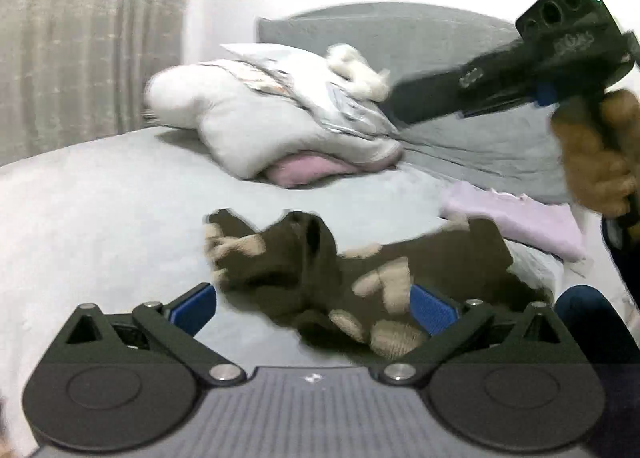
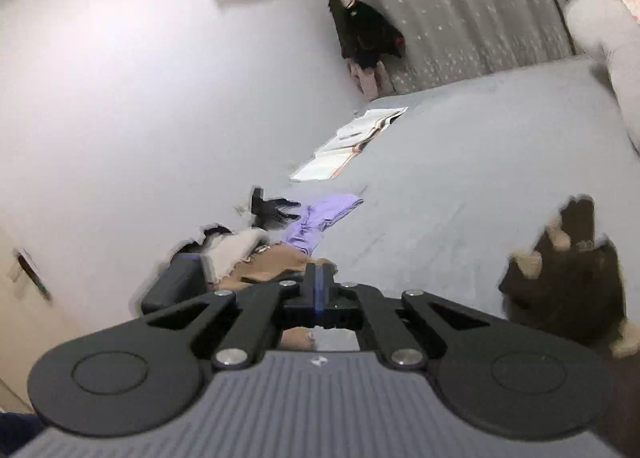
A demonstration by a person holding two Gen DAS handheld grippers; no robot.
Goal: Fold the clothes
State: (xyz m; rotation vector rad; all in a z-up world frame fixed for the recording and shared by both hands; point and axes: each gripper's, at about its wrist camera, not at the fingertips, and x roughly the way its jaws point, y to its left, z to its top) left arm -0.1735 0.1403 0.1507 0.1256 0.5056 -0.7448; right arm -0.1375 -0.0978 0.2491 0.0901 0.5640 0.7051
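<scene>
A dark brown garment (image 1: pixel 320 270) with cream patches lies crumpled on the light grey bed sheet (image 1: pixel 100 210). My left gripper (image 1: pixel 312 292) hangs just over its near edge, jaws wide open, with a blue pad on each side and cloth overlapping the right pad (image 1: pixel 434 308). A hand (image 1: pixel 592 154) holds my right gripper (image 1: pixel 396 102) in the air at upper right, blurred. In the right wrist view the right gripper (image 2: pixel 318 274) is shut with nothing visible between its fingers. The brown garment (image 2: pixel 560 278) lies off to its right.
A white quilt (image 1: pixel 272 114) lies heaped over a pink pillow (image 1: pixel 308 172) at the bed's head, against a grey headboard (image 1: pixel 400 30). A folded lilac cloth (image 1: pixel 520 218) lies right of the garment. An open book (image 2: pixel 352 142) and a pile of tan (image 2: pixel 276 262) and purple clothes (image 2: pixel 320 218) lie along the wall.
</scene>
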